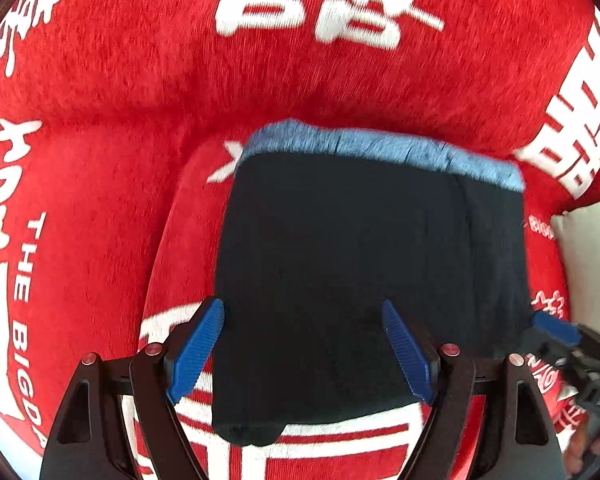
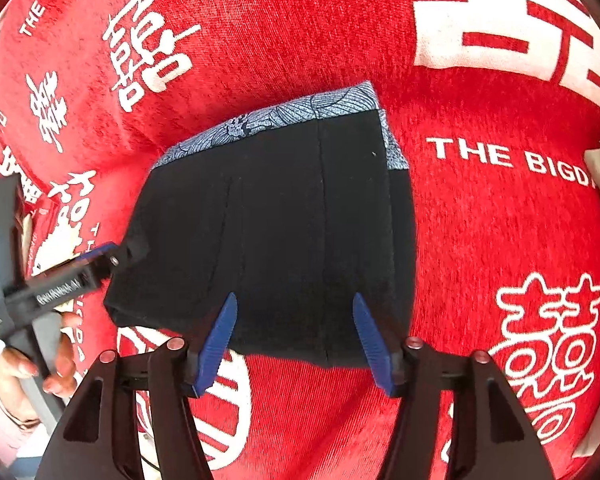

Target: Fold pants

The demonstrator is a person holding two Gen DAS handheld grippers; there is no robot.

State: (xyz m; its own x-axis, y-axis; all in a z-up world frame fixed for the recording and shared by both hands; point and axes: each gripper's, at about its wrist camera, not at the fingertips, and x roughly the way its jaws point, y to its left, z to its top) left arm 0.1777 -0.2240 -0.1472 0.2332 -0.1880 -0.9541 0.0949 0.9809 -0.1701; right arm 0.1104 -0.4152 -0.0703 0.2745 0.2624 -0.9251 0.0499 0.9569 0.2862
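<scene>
The pants (image 1: 364, 264) are black with a blue patterned waistband (image 1: 380, 148) at the far edge, folded into a compact rectangle on the red cover. In the right wrist view the pants (image 2: 280, 232) show the same band (image 2: 284, 120). My left gripper (image 1: 304, 320) is open, its blue fingers spread just above the near part of the fold. My right gripper (image 2: 294, 312) is open over the near edge of the pants. The left gripper (image 2: 112, 256) also shows at the pants' left corner, and the right gripper (image 1: 556, 328) at their right edge.
A red plush cover (image 1: 120, 80) with white characters and "THE BIGDAY" lettering (image 2: 508, 160) lies over the whole surface. A pale cushion (image 1: 592, 264) sits at the right. A hand (image 2: 40, 364) holds the left gripper's handle.
</scene>
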